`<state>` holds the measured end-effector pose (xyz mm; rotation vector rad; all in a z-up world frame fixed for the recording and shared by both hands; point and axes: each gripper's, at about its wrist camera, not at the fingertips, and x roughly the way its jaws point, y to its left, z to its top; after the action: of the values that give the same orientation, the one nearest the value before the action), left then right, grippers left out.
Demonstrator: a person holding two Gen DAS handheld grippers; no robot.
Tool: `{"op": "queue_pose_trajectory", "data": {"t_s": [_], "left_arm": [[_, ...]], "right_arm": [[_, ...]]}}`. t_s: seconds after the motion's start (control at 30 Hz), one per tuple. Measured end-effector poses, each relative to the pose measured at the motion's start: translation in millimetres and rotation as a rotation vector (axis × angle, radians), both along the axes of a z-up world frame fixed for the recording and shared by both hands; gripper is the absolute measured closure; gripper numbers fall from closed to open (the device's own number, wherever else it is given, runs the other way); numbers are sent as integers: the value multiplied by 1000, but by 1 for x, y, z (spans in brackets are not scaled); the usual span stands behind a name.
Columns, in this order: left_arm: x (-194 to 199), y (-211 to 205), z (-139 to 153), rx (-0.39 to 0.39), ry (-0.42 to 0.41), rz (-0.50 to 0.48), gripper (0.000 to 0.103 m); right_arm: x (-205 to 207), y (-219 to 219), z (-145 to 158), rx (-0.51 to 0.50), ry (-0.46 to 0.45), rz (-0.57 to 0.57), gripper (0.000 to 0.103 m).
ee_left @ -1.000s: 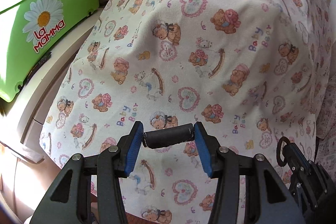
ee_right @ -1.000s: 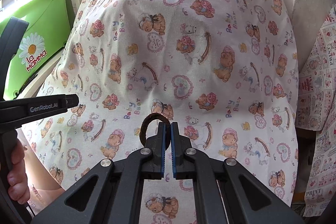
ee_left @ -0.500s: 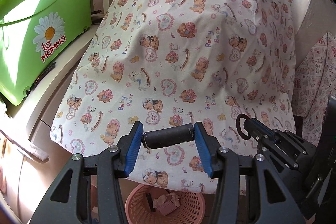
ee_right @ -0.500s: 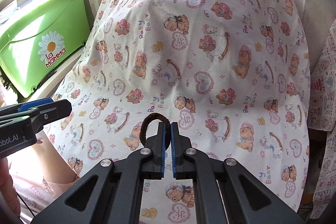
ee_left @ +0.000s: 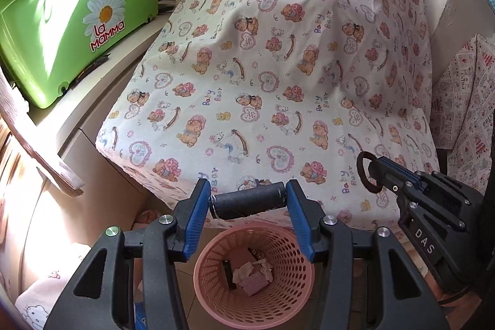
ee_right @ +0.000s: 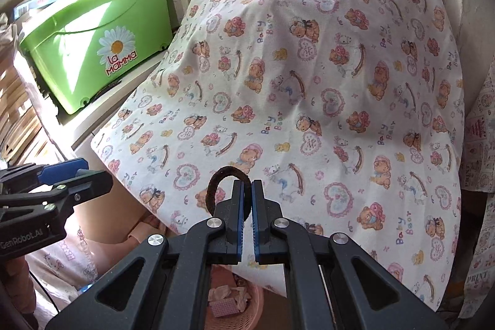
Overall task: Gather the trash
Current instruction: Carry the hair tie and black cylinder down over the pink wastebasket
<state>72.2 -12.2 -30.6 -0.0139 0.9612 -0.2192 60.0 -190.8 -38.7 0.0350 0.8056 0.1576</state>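
Both grippers pulled back from bear-print cloth [ee_left: 278, 67]; pink basket [ee_left: 216, 293], hidden a second ago, now below them. Left gripper [ee_left: 247, 204] clamped on black foam cylinder [ee_left: 247, 203], directly over basket: judged ready to drop. Right gripper [ee_right: 247, 206] pinched on dark hair tie [ee_right: 216, 187], just right of basket, likely follows.

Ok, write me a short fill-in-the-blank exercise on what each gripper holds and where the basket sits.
1. The left gripper is shut on a dark ____.
2. The right gripper pinches a dark hair ____.
3. The pink basket sits below the ____ gripper and already holds crumpled paper.
4. The green tub carries a ____ sticker.

Missing words: roller; tie; left; daisy
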Motion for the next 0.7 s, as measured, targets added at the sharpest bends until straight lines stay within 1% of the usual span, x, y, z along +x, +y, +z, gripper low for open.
{"op": "queue_pose_trajectory", "data": {"t_s": [0.03,0.1,0.13,0.23,0.3,0.37,0.43,0.57,0.6,0.63,0.7], "left_arm": [[-1,1,-3,-1,5,1,55],[-2,3,-9,-1,12,6,55],[-2,4,-12,-4,17,7,55],[-3,4,-24,-11,36,-6,55],[-2,1,-34,-6,74,-33,55],[-2,2,-43,-21,106,-35,55],[-3,0,-49,-22,123,-46,55],[-7,-6,-55,33,99,-55,55],[-6,-7,-58,41,110,-54,55],[-6,-7,-62,35,125,-54,55],[-4,-5,-73,-12,188,-62,54]], "right_arm": [[-6,3,-1,29,14,27,98],[-16,3,-6,136,62,52,98],[-21,4,-10,156,79,55,98],[-33,16,-16,101,80,64,98],[-38,23,-21,74,87,78,98],[-42,27,-28,45,97,78,98],[-45,29,-36,40,121,79,98],[-47,33,-51,49,172,88,98],[-46,35,-55,46,184,96,98],[-45,37,-60,38,197,99,98],[-43,40,-68,28,218,92,98]]}}
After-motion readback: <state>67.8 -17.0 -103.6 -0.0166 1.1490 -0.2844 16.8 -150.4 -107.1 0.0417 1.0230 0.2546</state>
